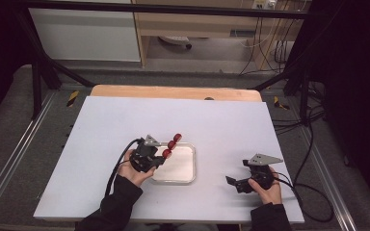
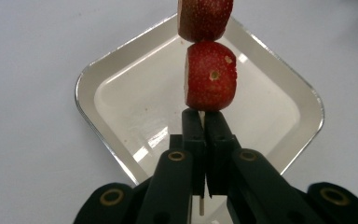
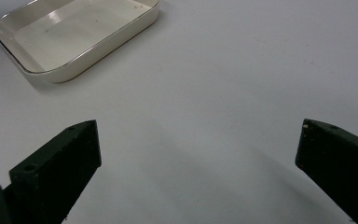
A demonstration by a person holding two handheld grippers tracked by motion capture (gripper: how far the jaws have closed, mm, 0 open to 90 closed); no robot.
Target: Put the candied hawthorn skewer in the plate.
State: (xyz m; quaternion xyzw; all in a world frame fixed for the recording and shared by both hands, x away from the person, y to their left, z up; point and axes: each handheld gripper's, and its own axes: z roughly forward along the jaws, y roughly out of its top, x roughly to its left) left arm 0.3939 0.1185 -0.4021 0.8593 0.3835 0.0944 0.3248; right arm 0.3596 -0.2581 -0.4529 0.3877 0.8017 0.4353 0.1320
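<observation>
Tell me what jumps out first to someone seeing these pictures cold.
The skewer of red fruit stands out: the left gripper is shut on its thin stick and holds it above the white tray near the table's middle. Off to the right, the right gripper sits low over the bare pale table, jaws wide apart, holding nothing.

red speckled fruit pieces (image 2: 210, 77) on a pale skewer (image 2: 201, 204), white tray (image 2: 121, 93), black tongs (image 2: 204, 122)

Claw (image 2: 204, 122) clamping fruit skewer (image 2: 209, 77) over tray (image 2: 121, 93).
</observation>
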